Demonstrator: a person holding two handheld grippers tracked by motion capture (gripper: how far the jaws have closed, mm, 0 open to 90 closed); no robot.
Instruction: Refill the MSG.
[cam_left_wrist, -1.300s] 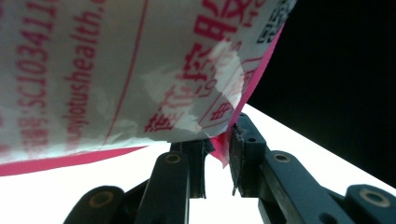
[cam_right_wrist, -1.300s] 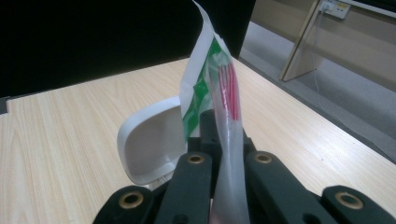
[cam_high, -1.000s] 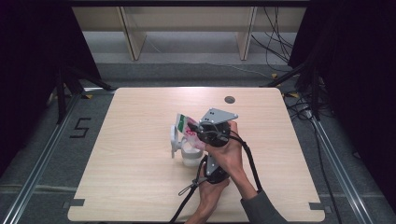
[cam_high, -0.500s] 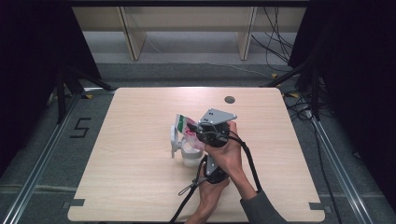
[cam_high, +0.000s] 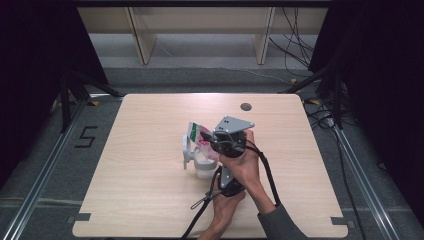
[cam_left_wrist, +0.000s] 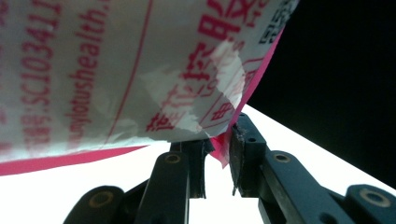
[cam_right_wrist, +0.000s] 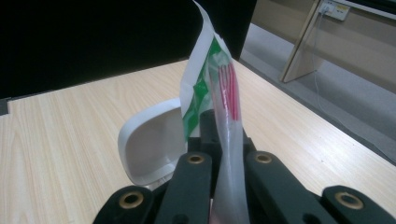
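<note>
A white plastic packet with pink and green print is held upright over a white tub whose lid hangs open at its left. My right gripper, with the grey plate on top, is shut on the packet's clear edge; the lid shows behind. My left gripper comes up from below. In the left gripper view the packet hangs just above, its film torn near the corner. That gripper is shut on the pink corner.
The light wooden table has a dark round hole near its far edge. Black cables trail from both grippers toward the front edge. Shelf legs and floor cables lie beyond the table, and a "5" mark is on the floor at left.
</note>
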